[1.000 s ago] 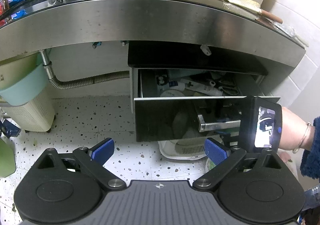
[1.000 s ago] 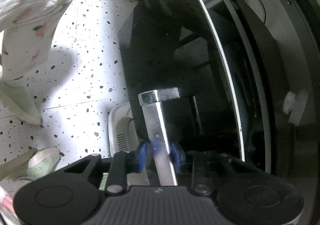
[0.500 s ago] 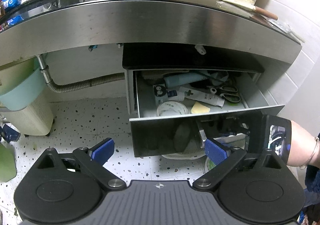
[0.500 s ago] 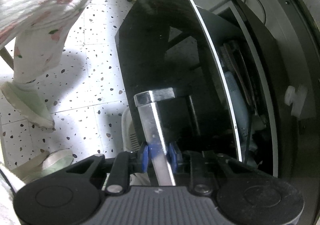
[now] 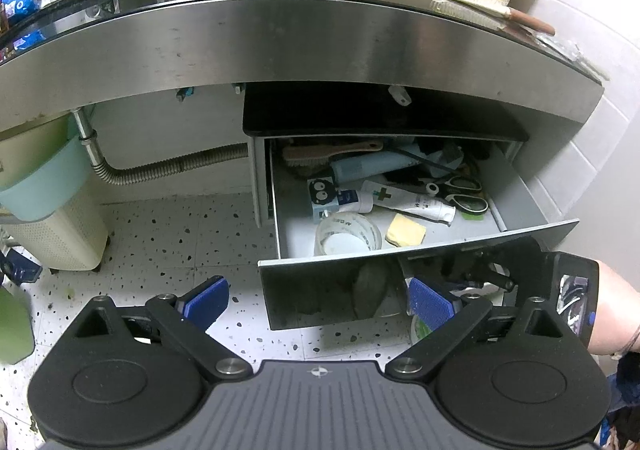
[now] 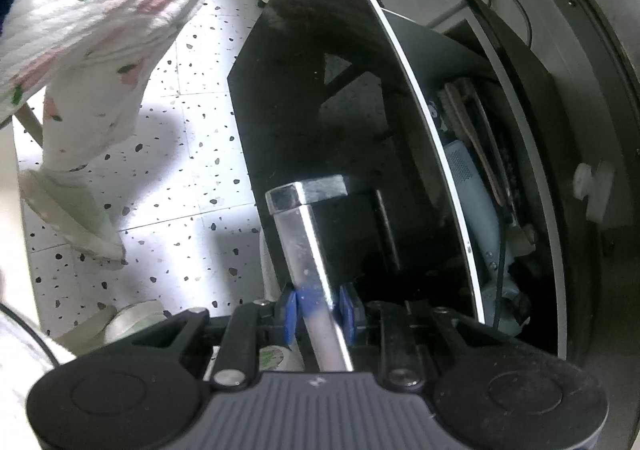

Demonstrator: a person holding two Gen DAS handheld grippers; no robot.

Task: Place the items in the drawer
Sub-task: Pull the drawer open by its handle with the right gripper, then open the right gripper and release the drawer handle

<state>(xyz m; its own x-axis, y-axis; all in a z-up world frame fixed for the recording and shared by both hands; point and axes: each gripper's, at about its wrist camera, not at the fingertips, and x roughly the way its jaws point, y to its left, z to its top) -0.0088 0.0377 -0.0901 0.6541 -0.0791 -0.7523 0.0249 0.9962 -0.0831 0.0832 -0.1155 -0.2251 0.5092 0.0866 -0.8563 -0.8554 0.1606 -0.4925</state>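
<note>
The drawer [image 5: 400, 218] is sitting well open ahead of the left gripper [image 5: 316, 300], whose jaws are spread and carrying nothing. The right gripper [image 6: 318, 310] is pinching the drawer's metal handle [image 6: 308, 234] — opening looks done, placing items is not yet begun.

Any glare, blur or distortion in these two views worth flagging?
Left wrist view: strong fisheye bends the steel counter edge into an arc; drawer contents are sharp and evenly lit. Right wrist view: the glossy black drawer front mirrors the surroundings, the handle shows bright glare, and the right gripper pads close to the lens look soft.
</note>
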